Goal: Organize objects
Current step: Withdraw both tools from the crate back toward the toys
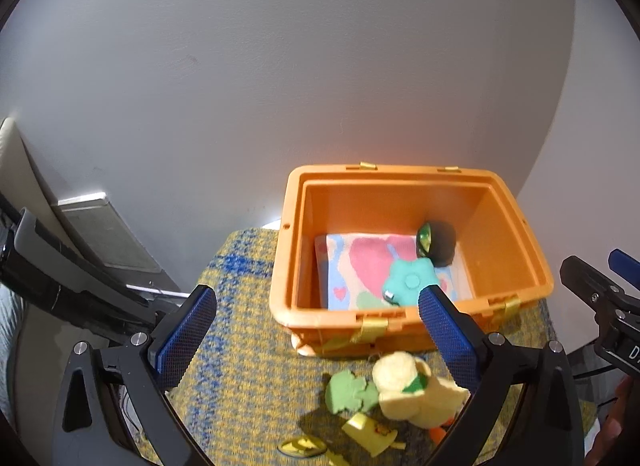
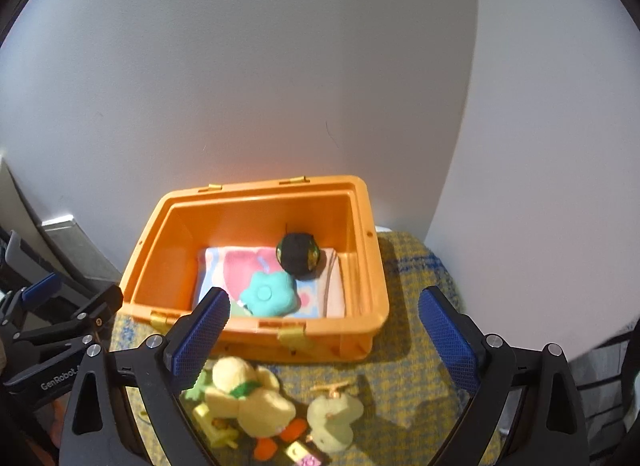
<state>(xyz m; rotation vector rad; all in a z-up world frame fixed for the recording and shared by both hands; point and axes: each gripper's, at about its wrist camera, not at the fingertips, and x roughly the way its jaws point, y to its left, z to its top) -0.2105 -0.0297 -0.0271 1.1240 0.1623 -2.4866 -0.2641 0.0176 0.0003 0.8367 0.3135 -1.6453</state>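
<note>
Hovering both claws, left claw [image 1: 316, 342] and right claw [image 2: 324, 342], wide, empty | lower frame: we'd pinch yellow plush duck [image 2: 248, 398] mid-body | drop into orange bin [image 2: 372, 266]

Smooth orange plastic bin [image 2: 372, 266] at frame centre, woven yellow-blue cloth [image 2: 404, 382] beneath, fuzzy plush duck [image 2: 248, 398] lower centre, matt teal felt flower [image 2: 268, 294] inside, blue mesh-textured gripper pads [image 2: 448, 336]
</note>
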